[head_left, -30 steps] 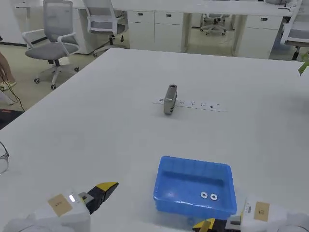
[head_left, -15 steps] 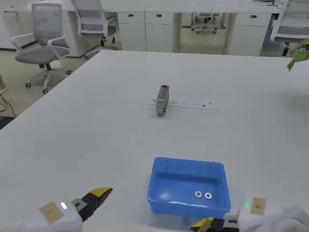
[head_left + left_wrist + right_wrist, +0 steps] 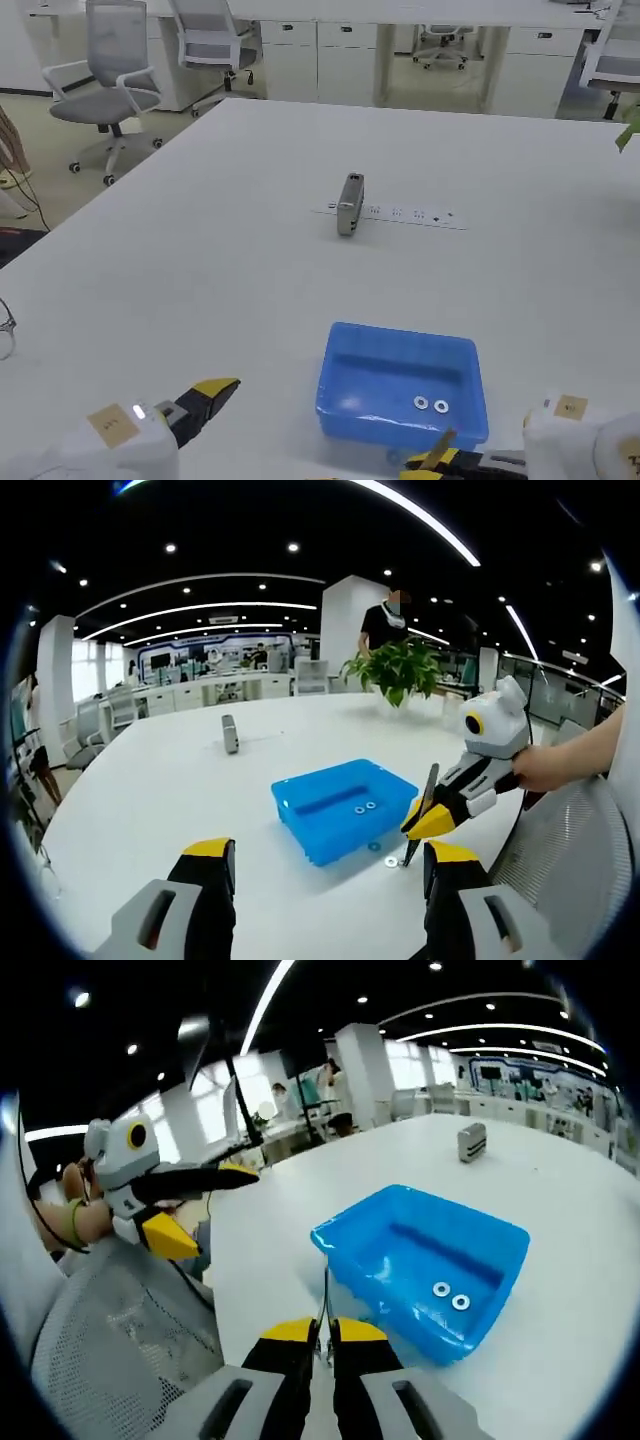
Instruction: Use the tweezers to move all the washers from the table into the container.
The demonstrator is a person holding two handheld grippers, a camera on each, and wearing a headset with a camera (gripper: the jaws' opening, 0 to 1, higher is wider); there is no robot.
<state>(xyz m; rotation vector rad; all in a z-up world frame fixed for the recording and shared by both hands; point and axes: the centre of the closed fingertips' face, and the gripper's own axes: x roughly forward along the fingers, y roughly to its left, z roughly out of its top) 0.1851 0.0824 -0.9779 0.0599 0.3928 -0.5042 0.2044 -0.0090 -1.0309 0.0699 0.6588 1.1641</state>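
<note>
A blue container (image 3: 400,378) stands near the table's front edge with two washers (image 3: 431,405) inside. In the left gripper view two more washers (image 3: 377,847) lie on the table just in front of the container (image 3: 345,802), by the tweezers' tip. My right gripper (image 3: 432,462) is shut on the thin metal tweezers (image 3: 325,1305), which point at the container's (image 3: 430,1255) near wall. My left gripper (image 3: 215,392) hovers open to the container's left, with nothing between its jaws. The right gripper (image 3: 425,825) also comes into the left gripper view from the right.
A grey block (image 3: 350,204) stands on a recessed power strip (image 3: 410,215) mid-table. Office chairs (image 3: 110,75) and desks lie beyond the far edge. A potted plant (image 3: 395,670) sits on the table's right side, and a person stands behind it.
The right gripper's body has shifted slightly right, and the tweezers now angle up toward the container's front wall. The left gripper has hardly moved; the head camera has swung.
</note>
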